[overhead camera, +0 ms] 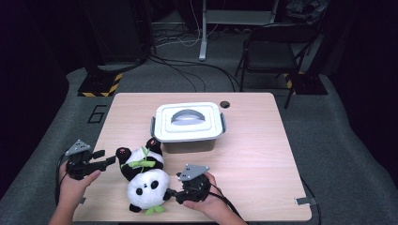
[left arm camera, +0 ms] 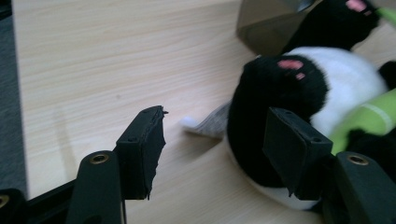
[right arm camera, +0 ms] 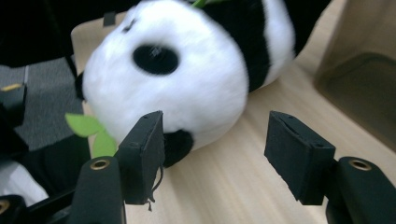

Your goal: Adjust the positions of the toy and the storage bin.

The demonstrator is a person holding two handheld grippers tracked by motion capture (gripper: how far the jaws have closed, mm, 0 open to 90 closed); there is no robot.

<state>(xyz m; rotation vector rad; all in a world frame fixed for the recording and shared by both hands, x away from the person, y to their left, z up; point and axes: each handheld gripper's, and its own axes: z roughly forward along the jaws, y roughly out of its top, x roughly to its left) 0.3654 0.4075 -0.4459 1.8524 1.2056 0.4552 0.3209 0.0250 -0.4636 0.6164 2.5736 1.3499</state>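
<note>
showing the panda plush lying near the front edge of the table, left of its middle, head nearest that edge, feet pointing toward the back, green bamboo sprig across the belly. bracketing it from two sides: left gripper hanging by the front-left corner just beside a black foot, fingers apart and pressing on nothing; right gripper sitting at the front edge just beside the white head, fingers likewise apart, the head lying ahead of them and not between the pads.

judging the step in hand as taking hold of the toy: easing each pair of fingers farther round a firm bulge before closing, biting deep enough to be catching stuffing and not only fur, then lifting both ends together to be keeping the soft body from sagging or twisting.

standing just behind the plush, at the middle of the table: lidded white box, lid on, probably needing opening if serving as the destination.

surrounding: pale wood-grain top with a cable hole near the back edge, grey carpet, folding chair, floor cables and a hazard-striped base, all in a dark room.
</note>
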